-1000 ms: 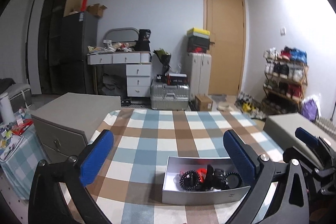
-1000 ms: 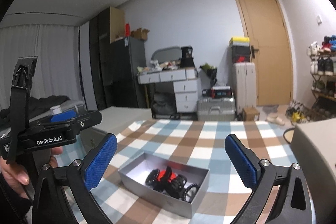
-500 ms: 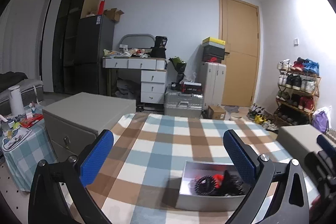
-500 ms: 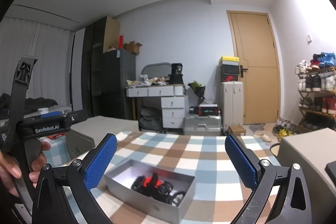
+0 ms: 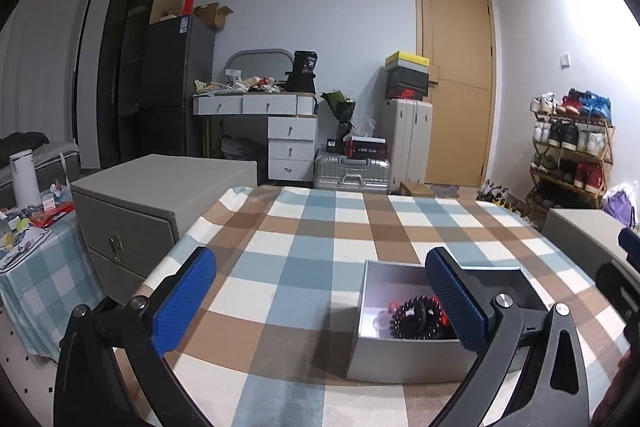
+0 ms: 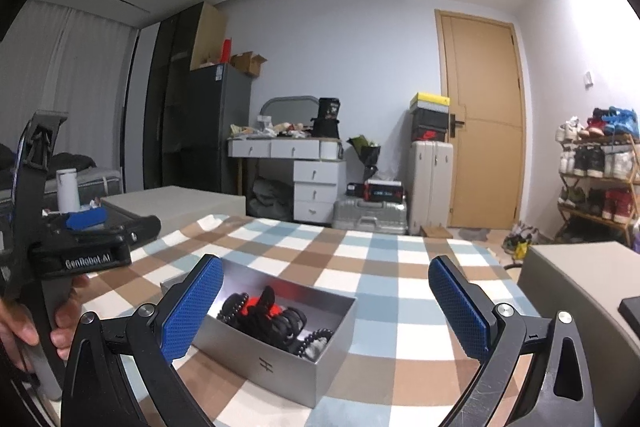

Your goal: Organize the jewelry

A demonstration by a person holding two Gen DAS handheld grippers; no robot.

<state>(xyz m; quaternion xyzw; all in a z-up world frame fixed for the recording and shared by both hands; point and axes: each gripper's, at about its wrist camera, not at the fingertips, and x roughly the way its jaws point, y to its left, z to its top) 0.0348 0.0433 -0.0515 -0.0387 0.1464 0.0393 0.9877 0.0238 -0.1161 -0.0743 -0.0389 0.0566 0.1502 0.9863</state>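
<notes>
While both cameras have tipped up toward the room over the last second, my left gripper [image 5: 320, 301] hangs wide open and empty. At its 3 o'clock the silver box [image 6: 280, 363] holds the beaded bracelets [image 6: 272, 315] heaped together. My right gripper [image 6: 326, 307] gapes empty too; I judge no grasp imminent.

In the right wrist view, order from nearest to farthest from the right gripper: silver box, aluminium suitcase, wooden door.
From the right gripper:
1. Silver box, just ahead, toward its left finger.
2. Aluminium suitcase, on the floor beyond the table.
3. Wooden door, back wall, right.
</notes>
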